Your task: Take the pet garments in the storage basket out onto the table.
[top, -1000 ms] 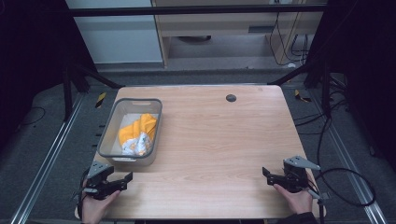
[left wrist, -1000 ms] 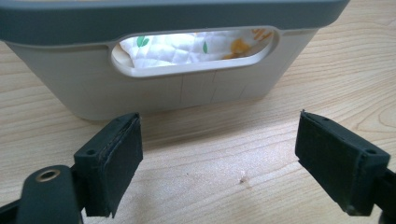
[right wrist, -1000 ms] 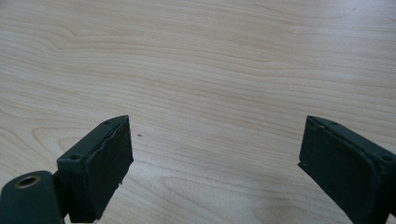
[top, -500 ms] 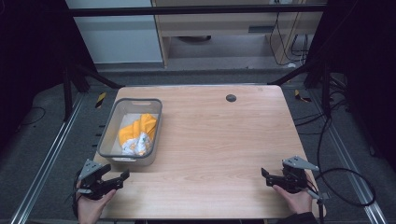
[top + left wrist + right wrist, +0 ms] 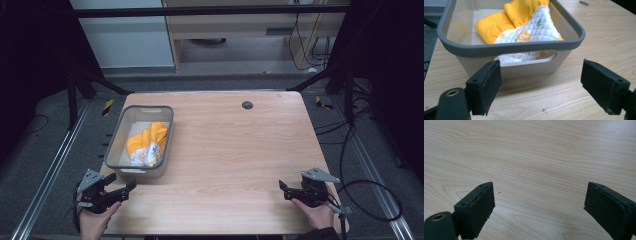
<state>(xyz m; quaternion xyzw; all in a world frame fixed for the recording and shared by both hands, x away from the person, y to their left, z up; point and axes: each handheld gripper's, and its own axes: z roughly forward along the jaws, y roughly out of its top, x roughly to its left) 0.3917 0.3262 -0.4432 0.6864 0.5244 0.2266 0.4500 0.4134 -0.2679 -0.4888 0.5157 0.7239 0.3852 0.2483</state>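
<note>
Facing the grey bin (image 5: 509,47) holding yellow cloth (image 5: 499,25), left gripper (image 5: 541,87) jaws gape wide, empty.

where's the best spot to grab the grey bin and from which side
Probably the grey bin's near short wall, at the handle slot just under the thick rim. That wall faces the left hand-held gripper, whose jaws stand open just short of it. Come in level from the person's side, one jaw through the slot and one over the rim, staying clear of the yellow and white quilted cloth bunched inside.
</note>
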